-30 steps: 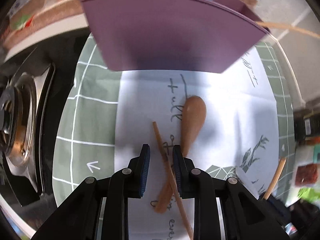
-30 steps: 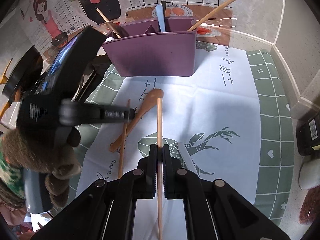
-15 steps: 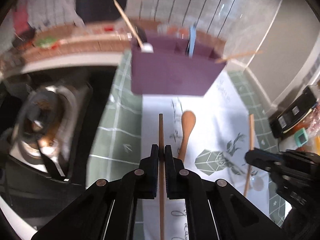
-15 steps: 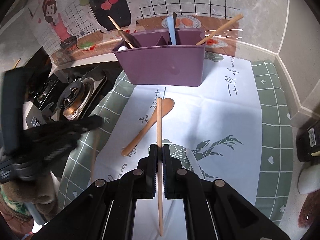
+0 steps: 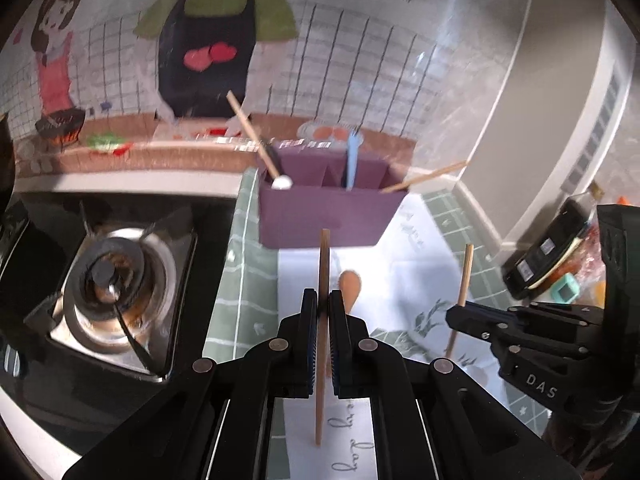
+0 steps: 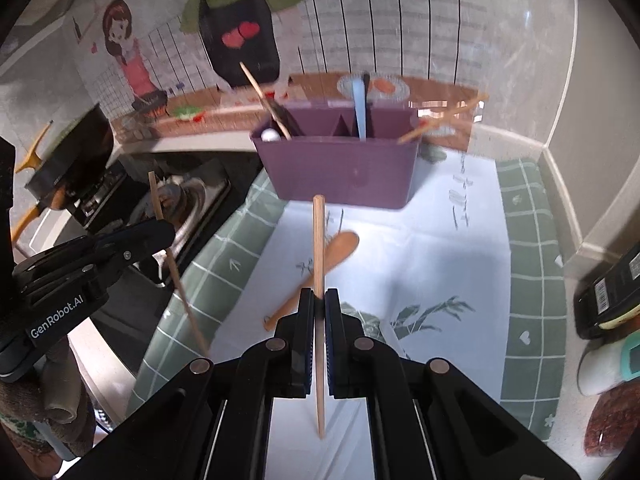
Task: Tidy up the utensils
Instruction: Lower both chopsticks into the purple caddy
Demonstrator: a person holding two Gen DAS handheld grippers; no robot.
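While each gripper clamps 1 chopstick, left gripper (image 5: 323, 312) and right gripper (image 6: 316, 312) face purple holder (image 6: 344, 168)

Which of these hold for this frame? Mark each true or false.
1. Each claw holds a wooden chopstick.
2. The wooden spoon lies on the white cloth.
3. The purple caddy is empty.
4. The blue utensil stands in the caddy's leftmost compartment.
1. True: the left claw grips one chopstick and the right claw grips another chopstick.
2. True: the wooden spoon lies flat on the white cloth.
3. False: the purple caddy already holds utensils.
4. False: the blue utensil stands in a middle compartment.
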